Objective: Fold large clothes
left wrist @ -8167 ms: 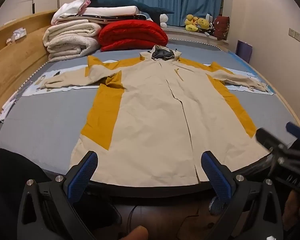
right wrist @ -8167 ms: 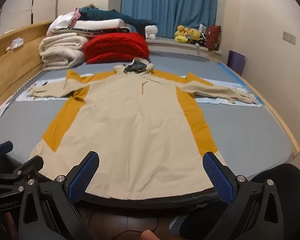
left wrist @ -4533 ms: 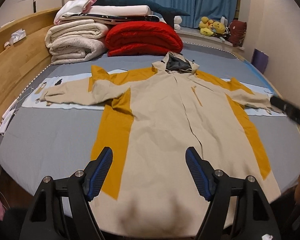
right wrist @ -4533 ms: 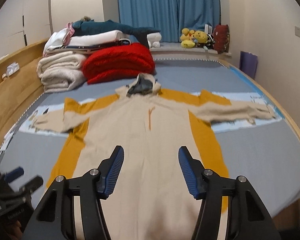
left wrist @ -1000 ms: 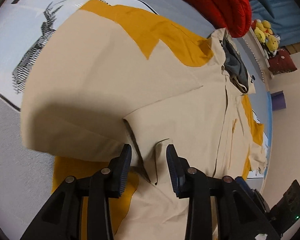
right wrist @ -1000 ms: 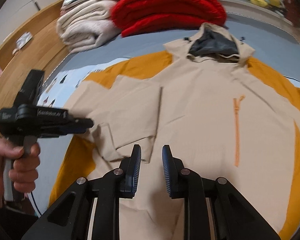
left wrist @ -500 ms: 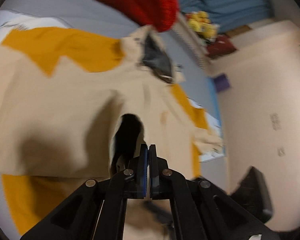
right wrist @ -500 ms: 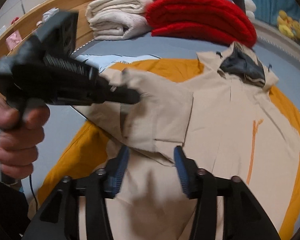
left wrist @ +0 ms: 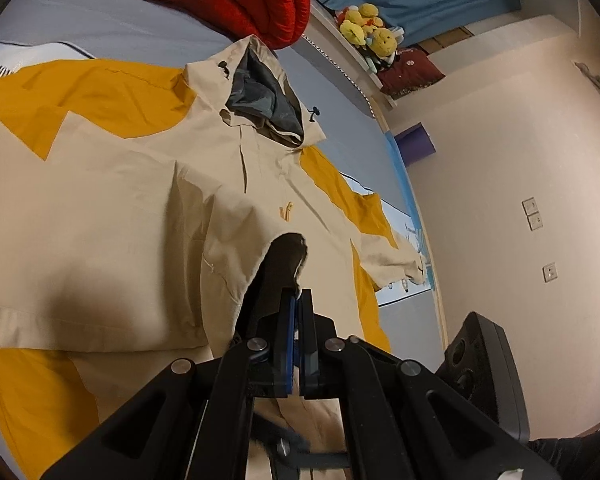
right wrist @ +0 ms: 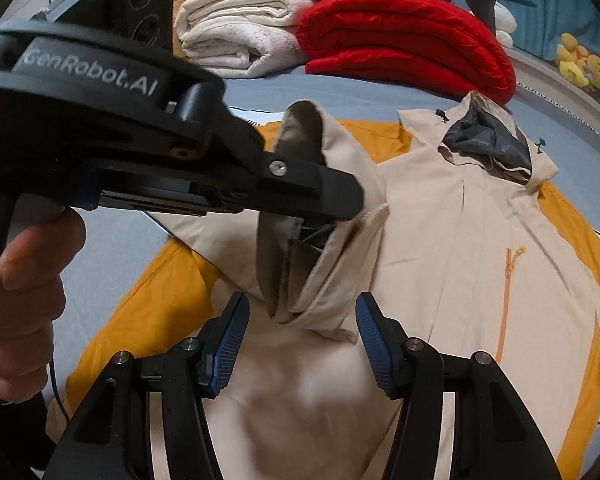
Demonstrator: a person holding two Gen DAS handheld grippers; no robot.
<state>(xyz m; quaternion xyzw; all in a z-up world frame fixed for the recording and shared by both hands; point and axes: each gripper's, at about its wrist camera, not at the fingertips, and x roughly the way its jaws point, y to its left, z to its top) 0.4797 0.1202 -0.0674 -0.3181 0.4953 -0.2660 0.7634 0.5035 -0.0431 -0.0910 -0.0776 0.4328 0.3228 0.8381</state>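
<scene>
A large beige and mustard hooded jacket [left wrist: 148, 184] lies face up on a grey bed [left wrist: 100, 28]. My left gripper [left wrist: 298, 300] is shut on the cuff of the jacket's left sleeve [left wrist: 288, 252] and holds it lifted over the chest. In the right wrist view the left gripper [right wrist: 352, 200] crosses from the left with the sleeve cuff [right wrist: 300, 216] pinched in it. My right gripper [right wrist: 302, 340] is open and empty, just below the hanging sleeve. The other sleeve [left wrist: 400, 260] lies stretched out to the right.
Folded red [right wrist: 404, 44] and white blankets [right wrist: 240, 32] are stacked at the head of the bed. Plush toys [left wrist: 368, 28] sit on a ledge by blue curtains. A purple bag [left wrist: 414, 144] stands by the wall. The wooden bed frame [left wrist: 432, 264] runs along the right side.
My left gripper has carried the sleeve cuff further across over the jacket's chest. My right gripper has opened wider and moved in under the raised sleeve.
</scene>
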